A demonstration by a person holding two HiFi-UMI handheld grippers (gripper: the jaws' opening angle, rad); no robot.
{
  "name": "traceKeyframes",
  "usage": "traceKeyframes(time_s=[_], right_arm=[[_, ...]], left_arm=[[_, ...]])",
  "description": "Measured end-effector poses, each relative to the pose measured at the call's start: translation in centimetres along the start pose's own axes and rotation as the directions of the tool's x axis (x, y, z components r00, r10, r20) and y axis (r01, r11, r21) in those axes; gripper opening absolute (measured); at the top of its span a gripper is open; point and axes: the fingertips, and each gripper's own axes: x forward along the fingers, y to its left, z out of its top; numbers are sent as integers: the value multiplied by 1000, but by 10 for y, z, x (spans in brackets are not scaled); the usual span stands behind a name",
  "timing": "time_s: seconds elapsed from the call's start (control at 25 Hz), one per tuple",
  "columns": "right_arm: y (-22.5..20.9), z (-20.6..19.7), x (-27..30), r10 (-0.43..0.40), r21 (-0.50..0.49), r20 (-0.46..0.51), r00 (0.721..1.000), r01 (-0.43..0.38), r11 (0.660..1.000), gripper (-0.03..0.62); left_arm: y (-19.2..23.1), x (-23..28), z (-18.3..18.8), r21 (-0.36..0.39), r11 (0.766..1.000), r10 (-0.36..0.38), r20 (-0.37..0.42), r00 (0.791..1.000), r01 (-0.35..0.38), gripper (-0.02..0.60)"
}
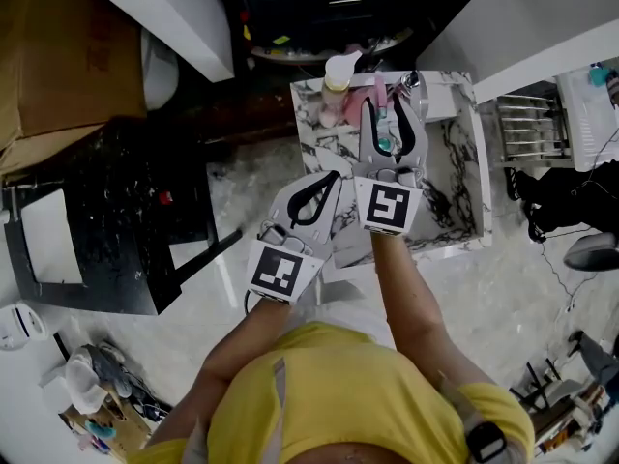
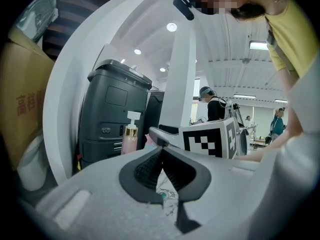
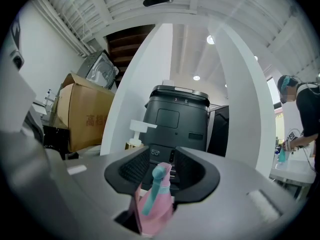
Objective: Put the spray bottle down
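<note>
Fingers of the right gripper spread wide, with a gap showing on either side of the spray bottle that stands between them; pads not pressing on it. Bottle: pink body, teal trigger head, upright. Head view puts it on the marbled table top under the right gripper; its base is hidden, so contact with the top is judged, not seen. Left gripper just beside the right one, fingers pressed together on nothing. Handling estimate: small plastic bottle, probably light, fill level cannot be told. Walls smooth and likely to give a little under squeeze. The tall trigger head makes it prone to tip if nudged. Best hold looks like the upper body or the neck just under the trigger head, jaws on its flat sides, clear of the trigger itself. Farther along the table top, a pump bottle with white head stands near the far edge. Beyond it, a dark grey machine and a cardboard box to its left.
</note>
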Motion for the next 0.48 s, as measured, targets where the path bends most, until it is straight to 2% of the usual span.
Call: traceKeyframes(time_s=[0.24,0.48], right_arm=[[-5,17,-22,-9,-5,-7,1000,9,1000,122],[-17,57,-59,-33,-3,28,999,33,999,2]], left_arm=[[-7,-11,11,21,1000,3,32,999,-4,-3],[-16,-21,30,46,999,9,69,998,-12,-3]])
